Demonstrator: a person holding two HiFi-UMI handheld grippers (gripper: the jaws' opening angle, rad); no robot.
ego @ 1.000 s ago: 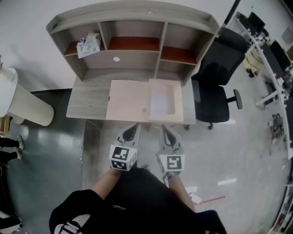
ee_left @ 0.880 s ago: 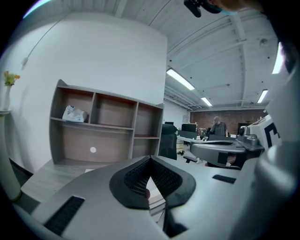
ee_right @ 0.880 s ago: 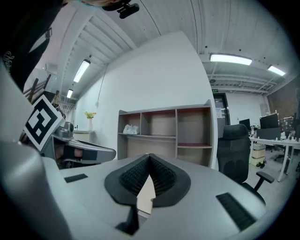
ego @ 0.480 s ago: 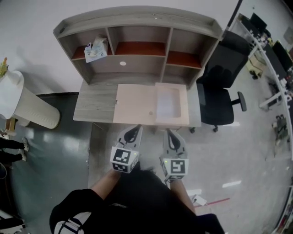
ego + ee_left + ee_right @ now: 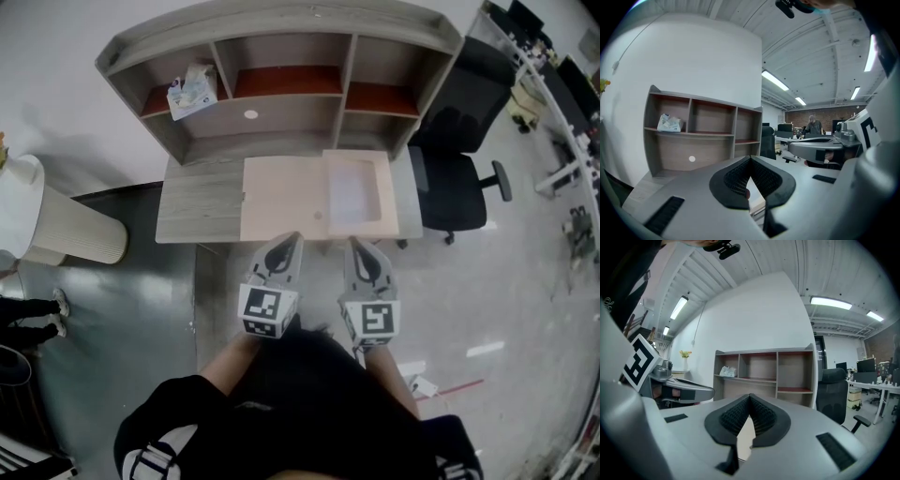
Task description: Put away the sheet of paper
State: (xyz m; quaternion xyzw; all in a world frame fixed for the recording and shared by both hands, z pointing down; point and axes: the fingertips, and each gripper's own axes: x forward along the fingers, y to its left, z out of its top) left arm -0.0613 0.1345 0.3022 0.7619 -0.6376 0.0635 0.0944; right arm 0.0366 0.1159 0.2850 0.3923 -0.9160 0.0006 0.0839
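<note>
Sheet of paper [image 5: 354, 195], pale, lay flat in the right half of an open tan case [image 5: 281, 199] on the table [image 5: 197, 202]. Left claw [image 5: 287, 241] and right claw [image 5: 357, 244] hung side by side near the table's front edge, pointing toward the case. Each claw was closed, pads pressed together with nothing between them. Behind the case stood a shelf unit [image 5: 281, 52] with a tissue pack [image 5: 192, 92] in its left compartment. A black office chair [image 5: 459, 159] stood right of the table.
</note>
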